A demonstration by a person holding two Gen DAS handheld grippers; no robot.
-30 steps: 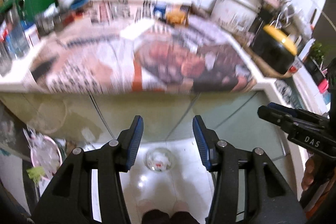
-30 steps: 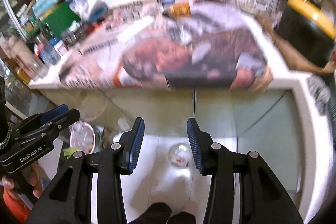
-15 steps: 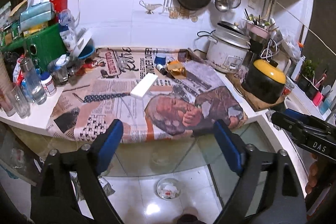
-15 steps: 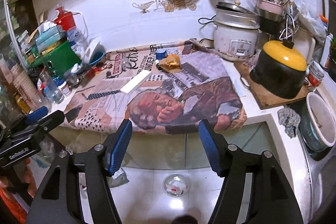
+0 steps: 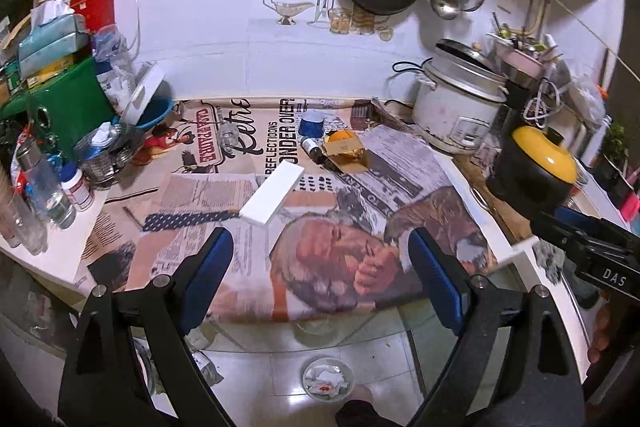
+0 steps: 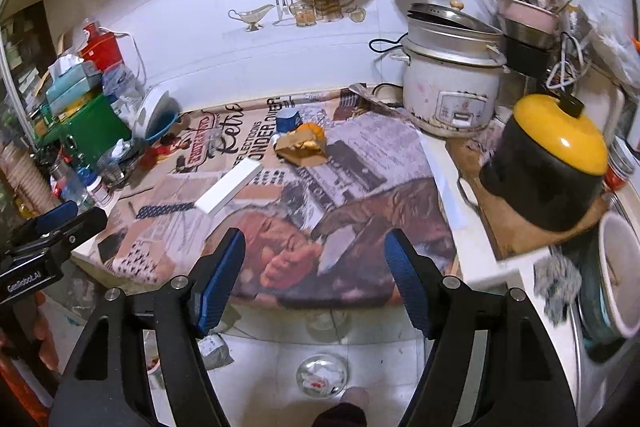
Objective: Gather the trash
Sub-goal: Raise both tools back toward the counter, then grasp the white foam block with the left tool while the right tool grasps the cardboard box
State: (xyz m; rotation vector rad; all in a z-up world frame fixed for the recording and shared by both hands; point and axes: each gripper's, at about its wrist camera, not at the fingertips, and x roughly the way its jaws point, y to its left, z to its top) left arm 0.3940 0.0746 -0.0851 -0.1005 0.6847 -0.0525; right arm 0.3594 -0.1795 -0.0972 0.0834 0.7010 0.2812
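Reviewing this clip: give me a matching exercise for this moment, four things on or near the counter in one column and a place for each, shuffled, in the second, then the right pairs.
Things
1. white box
2. rice cooker
3. clear bowl of trash
4. green container

Places
A. on the floor below the counter
B. far left of the counter, under the tissue packs
C. flat on the newspaper, mid-counter
D. back right of the counter, by the wall

Pairs: 1-C, 2-D, 3-A, 4-B
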